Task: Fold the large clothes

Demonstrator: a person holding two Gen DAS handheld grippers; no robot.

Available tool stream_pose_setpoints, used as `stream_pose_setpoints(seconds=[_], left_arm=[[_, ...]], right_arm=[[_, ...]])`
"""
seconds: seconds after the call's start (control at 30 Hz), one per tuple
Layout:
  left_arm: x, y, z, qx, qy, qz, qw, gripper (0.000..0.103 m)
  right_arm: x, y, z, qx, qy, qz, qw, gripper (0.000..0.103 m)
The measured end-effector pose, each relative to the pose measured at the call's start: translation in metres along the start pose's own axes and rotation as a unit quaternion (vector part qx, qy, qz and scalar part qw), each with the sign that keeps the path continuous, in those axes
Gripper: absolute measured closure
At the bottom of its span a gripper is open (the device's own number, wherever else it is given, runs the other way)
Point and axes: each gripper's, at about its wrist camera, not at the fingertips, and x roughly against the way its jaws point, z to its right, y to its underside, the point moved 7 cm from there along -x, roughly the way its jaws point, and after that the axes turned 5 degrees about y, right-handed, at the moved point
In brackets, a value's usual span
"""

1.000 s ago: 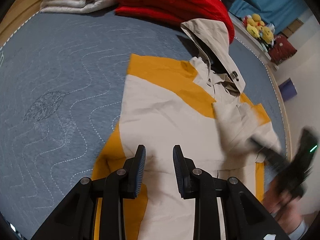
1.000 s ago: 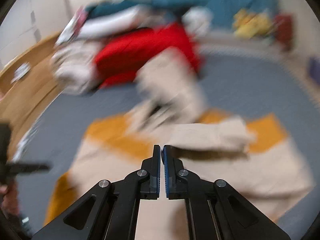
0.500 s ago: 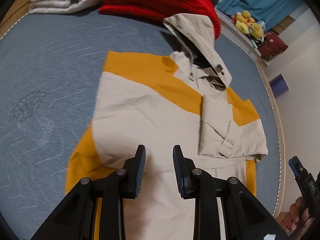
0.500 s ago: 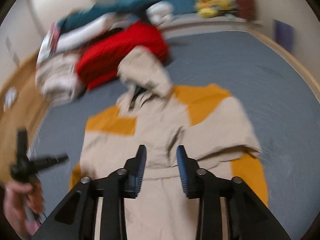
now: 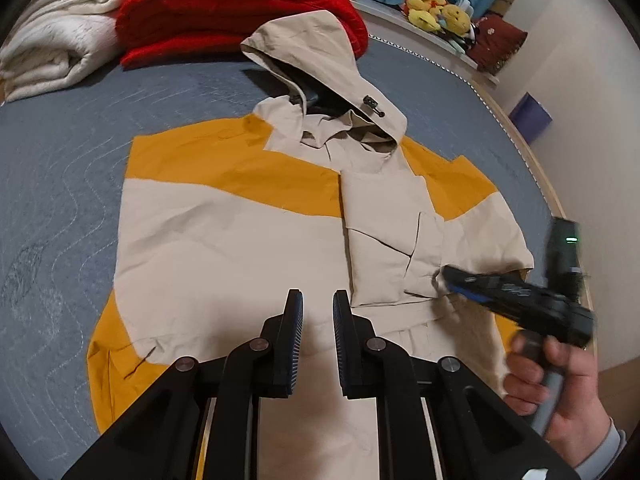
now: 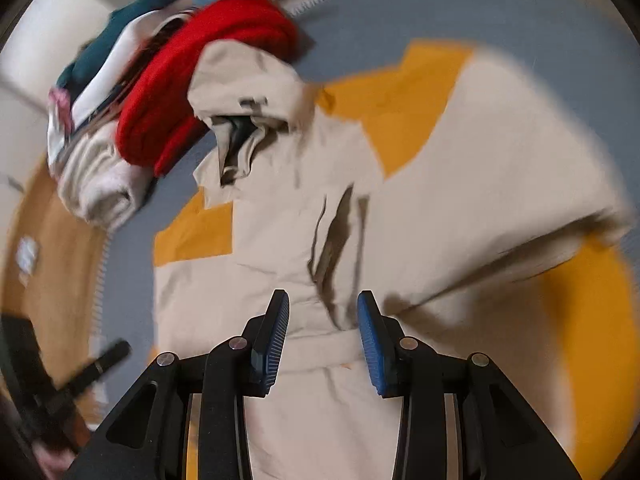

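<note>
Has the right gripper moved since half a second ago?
Yes. In the left wrist view the right gripper has swung in from the mattress edge onto the jacket's folded sleeve, jaws empty.

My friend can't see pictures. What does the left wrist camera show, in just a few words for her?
A beige and orange hooded jacket lies flat on a grey-blue bed, one sleeve folded across its front. The left gripper, jaws closing on nothing, hovers over it, and the right gripper reaches the folded sleeve's cuff. Folded red and white blankets sit behind.
</note>
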Motion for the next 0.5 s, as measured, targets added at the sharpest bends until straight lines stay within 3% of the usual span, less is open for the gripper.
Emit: stream_pose_setpoints(seconds=[0.13, 0.3, 0.37, 0.4, 0.47, 0.5], left_arm=[[0.000, -0.004, -0.002, 0.003, 0.003, 0.000, 1.0000, 0.090], [0.011, -0.008, -0.013, 0.016, 0.002, 0.007, 0.9998, 0.090], [0.017, -0.009, -0.018, 0.025, 0.001, 0.012, 0.9996, 0.090], [0.021, -0.009, -0.022, 0.029, 0.001, 0.015, 0.9995, 0.090], [0.030, -0.010, -0.028, 0.035, 0.000, 0.022, 0.9992, 0.090], [0.037, -0.011, -0.033, 0.039, 0.000, 0.027, 0.9989, 0.090]], right_arm=[[-0.035, 0.008, 0.015, -0.011, 0.010, -0.028, 0.999, 0.066], [-0.037, 0.011, 0.015, -0.026, -0.005, -0.023, 0.999, 0.065], [-0.038, 0.013, 0.001, -0.013, -0.029, -0.024, 0.999, 0.067], [-0.037, 0.013, -0.004, -0.007, -0.031, -0.019, 0.999, 0.070], [-0.030, 0.013, -0.023, 0.026, -0.032, 0.019, 0.999, 0.099], [-0.023, 0.014, -0.034, 0.044, -0.029, 0.044, 0.998, 0.101]])
